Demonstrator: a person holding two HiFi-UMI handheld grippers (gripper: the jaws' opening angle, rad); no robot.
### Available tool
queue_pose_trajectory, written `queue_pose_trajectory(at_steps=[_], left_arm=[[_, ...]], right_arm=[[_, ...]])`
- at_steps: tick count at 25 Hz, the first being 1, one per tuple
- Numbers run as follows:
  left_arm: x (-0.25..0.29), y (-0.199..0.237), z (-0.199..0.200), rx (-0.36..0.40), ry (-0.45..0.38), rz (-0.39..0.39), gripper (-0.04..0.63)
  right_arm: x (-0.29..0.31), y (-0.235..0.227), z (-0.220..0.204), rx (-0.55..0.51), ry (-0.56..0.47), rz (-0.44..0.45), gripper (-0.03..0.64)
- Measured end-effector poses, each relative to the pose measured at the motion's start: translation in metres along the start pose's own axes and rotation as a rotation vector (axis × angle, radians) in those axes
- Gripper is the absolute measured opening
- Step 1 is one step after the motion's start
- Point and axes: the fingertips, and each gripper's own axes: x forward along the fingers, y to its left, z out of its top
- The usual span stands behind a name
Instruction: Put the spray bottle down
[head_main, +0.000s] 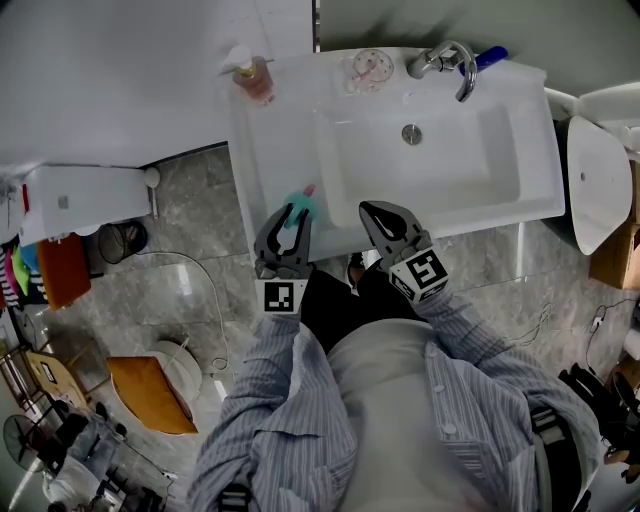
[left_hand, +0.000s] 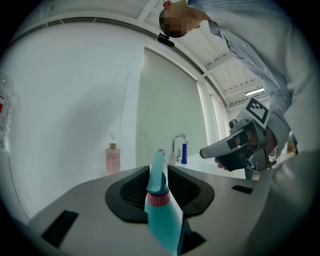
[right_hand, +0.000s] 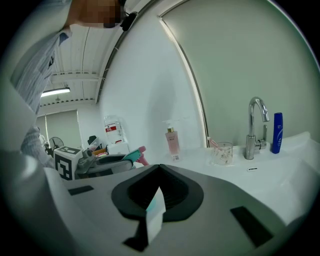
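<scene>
The spray bottle is teal with a pink nozzle. My left gripper is shut on it above the sink counter's front left corner. In the left gripper view the bottle stands upright between the jaws of that gripper, nozzle pointing away. My right gripper hangs at the basin's front rim, just right of the left one, jaws together with no object in them. The right gripper view shows its own jaws meeting, and the left gripper with the bottle to its left.
A pink soap dispenser, a glass cup, a faucet and a blue bottle stand along the counter's back. A toilet is at the right, a bin on the floor at the left.
</scene>
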Motion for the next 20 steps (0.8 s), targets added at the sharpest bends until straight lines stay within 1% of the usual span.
queue_pose_trajectory(at_steps=[3, 6, 12, 16, 17, 20], left_arm=[[-0.003, 0.0, 0.0, -0.004, -0.002, 0.009, 0.095], [-0.006, 0.0, -0.001, 0.016, -0.009, 0.013, 0.098], [-0.022, 0.002, -0.013, 0.002, 0.036, 0.04, 0.098], [-0.031, 0.003, -0.014, 0.057, 0.032, 0.033, 0.098], [-0.032, 0.004, -0.014, 0.061, 0.031, 0.036, 0.098], [-0.038, 0.009, -0.01, 0.012, 0.018, 0.068, 0.097]], right_arm=[[-0.003, 0.0, 0.001, -0.006, -0.001, 0.002, 0.015], [-0.005, 0.002, 0.002, -0.013, -0.002, 0.006, 0.015], [-0.01, 0.009, 0.005, -0.022, -0.006, 0.013, 0.015], [-0.013, 0.011, 0.004, -0.022, -0.006, 0.015, 0.015], [-0.013, 0.011, 0.004, -0.02, -0.007, 0.013, 0.015], [-0.012, 0.012, 0.006, -0.019, -0.014, 0.014, 0.015]])
